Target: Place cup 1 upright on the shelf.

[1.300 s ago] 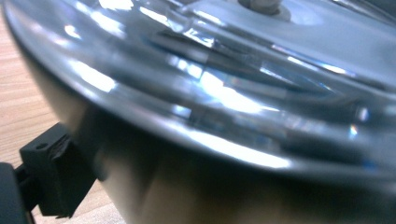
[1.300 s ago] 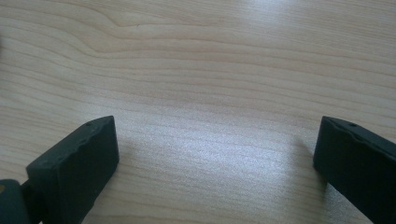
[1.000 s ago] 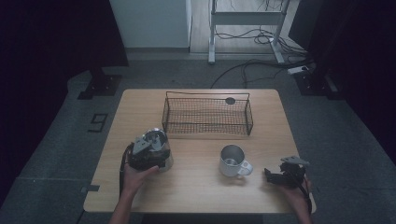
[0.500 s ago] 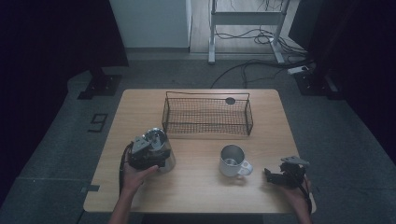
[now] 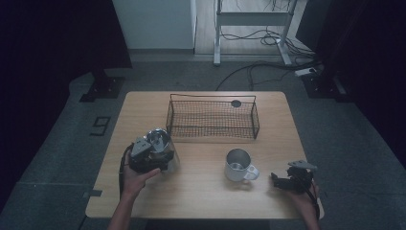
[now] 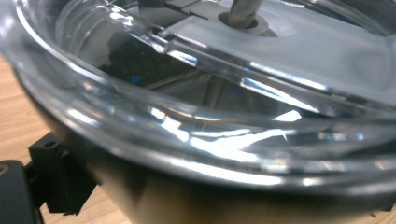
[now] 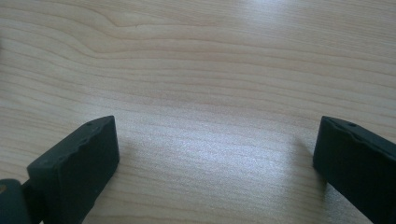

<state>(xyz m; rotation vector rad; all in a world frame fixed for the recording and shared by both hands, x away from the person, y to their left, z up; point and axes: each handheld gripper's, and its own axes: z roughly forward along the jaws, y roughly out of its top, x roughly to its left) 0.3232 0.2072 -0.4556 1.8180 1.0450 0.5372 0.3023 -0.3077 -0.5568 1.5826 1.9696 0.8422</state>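
Wooden and pale, the surface (image 5: 201, 191) carries a black wire basket (image 5: 212, 120) toward its far middle, with a small dark round spot (image 5: 236, 103) behind the basket's far rim. On the near left, the left hand-held gripper (image 5: 153, 152) sits against a shiny metal vessel with a clear glass lid (image 5: 160, 139), just in front of the basket's left end, with the person's left hand (image 5: 136, 175) behind it. In the left gripper view the glass lid (image 6: 224, 84) and the metal wall under it press very close to the camera, one black jaw shows at the lower left beside the vessel, and the other jaw is hidden, so I cannot tell whether this gripper grips the vessel or merely rests against it. A metal mug (image 5: 238, 165) stands upright right of centre, its handle turned toward the right hand-held gripper (image 5: 282, 181), which lies near the right edge, apart from the mug. In the right gripper view its two black jaws stand wide apart over bare wood (image 7: 201, 93), holding nothing.
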